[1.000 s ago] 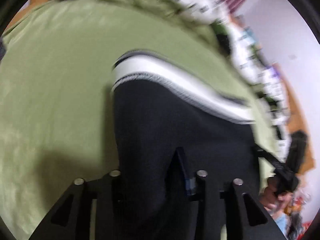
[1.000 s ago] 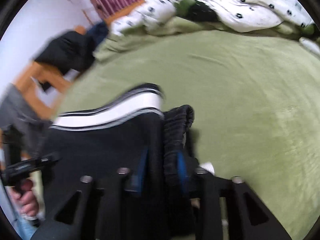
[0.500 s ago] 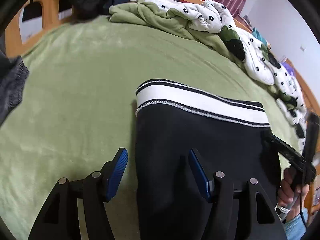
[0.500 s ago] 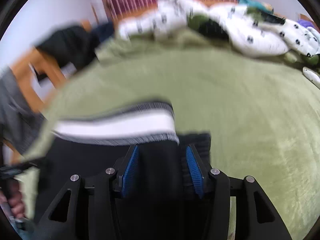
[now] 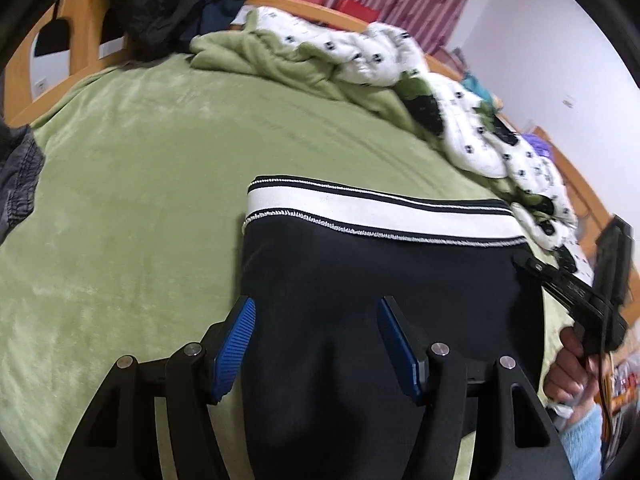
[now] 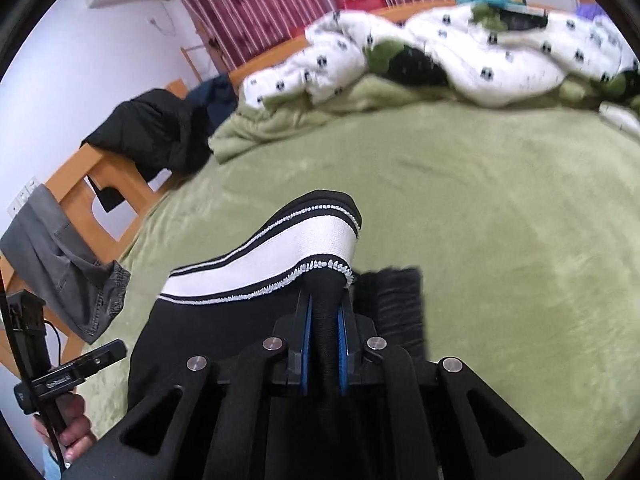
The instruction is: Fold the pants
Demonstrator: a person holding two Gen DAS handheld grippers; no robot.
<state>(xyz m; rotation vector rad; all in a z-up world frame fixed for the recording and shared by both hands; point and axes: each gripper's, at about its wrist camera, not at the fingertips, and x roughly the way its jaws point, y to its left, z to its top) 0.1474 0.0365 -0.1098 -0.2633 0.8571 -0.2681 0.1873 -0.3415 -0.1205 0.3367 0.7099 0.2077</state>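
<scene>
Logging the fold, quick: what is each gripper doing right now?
Left gripper: open, jaws apart over the black pants, gripping nothing.
Right gripper: shut on the pants just below the waistband.

Green-blanketed bed; striped curtains

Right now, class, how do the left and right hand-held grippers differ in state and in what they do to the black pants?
1. The left hand-held gripper is open; the right hand-held gripper has just closed.
2. The left one straddles the black pants without pinching them; the right one clamps a bunched fold near the white waistband.
Both have blue pads and point down at the green blanket.
</scene>
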